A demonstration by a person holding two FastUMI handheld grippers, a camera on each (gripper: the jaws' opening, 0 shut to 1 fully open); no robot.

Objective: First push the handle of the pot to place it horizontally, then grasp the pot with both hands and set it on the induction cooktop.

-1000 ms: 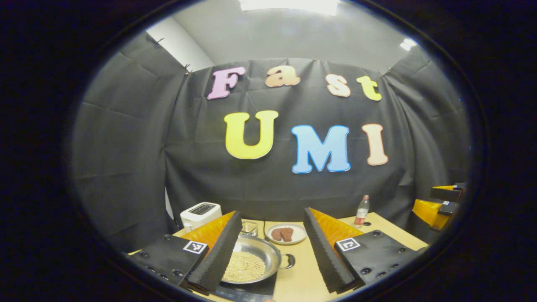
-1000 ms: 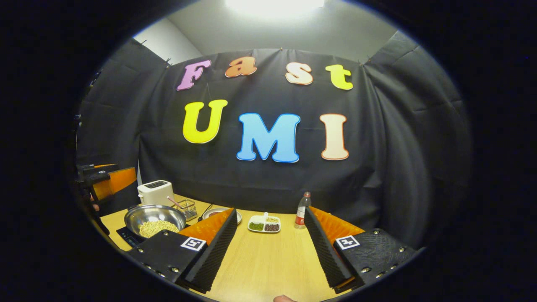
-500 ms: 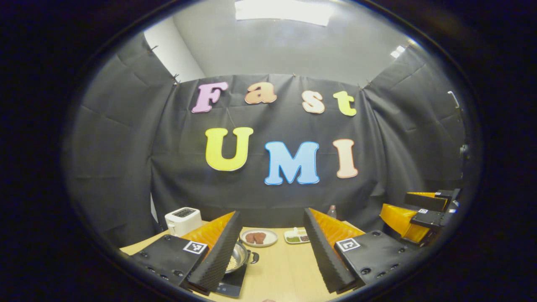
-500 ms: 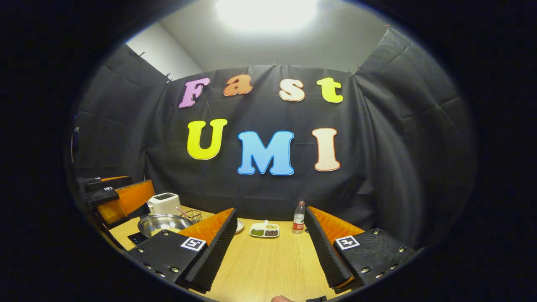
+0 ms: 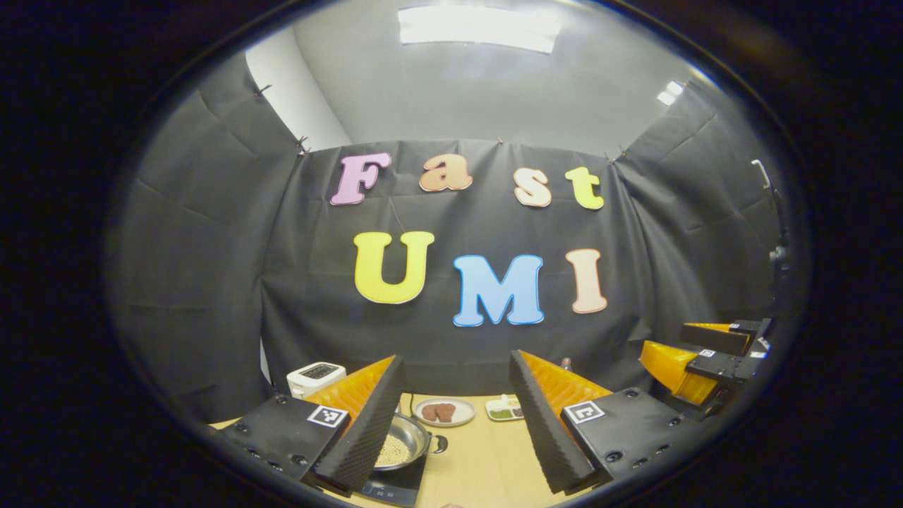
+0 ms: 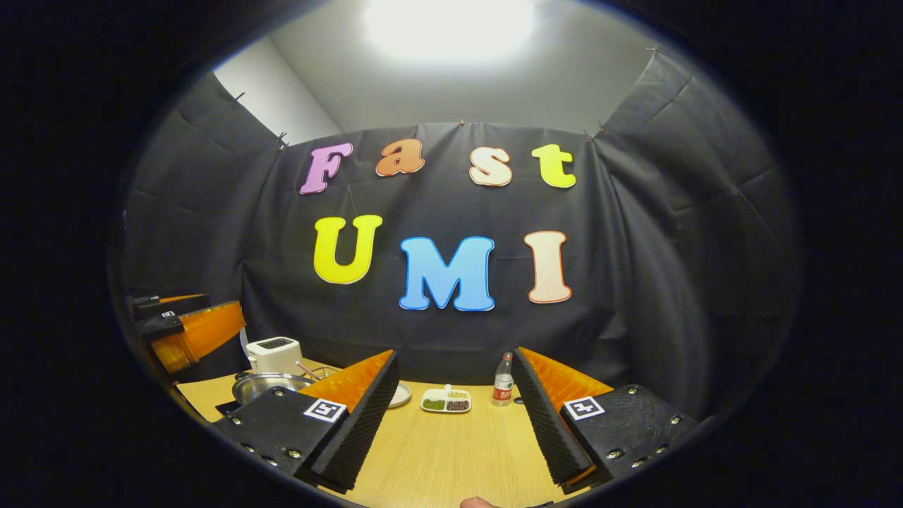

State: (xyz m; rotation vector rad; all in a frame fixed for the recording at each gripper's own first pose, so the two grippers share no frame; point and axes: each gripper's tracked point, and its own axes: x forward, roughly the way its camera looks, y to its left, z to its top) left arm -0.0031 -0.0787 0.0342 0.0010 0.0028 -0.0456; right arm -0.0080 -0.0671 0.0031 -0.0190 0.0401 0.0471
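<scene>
Both grippers, left (image 5: 455,423) and right (image 6: 451,423), gape above the pot (image 5: 405,443) sitting on the cooktop (image 5: 395,483).

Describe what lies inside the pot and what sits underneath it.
Small pale beans lie inside the pot. Under it sits the black induction cooktop. The left tool's finger covers the pot's left part.

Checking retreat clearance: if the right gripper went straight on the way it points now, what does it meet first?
Probably the sectioned dish at the table's far side; the right gripper, open, points over bare tabletop first. Depth is unclear.
</scene>
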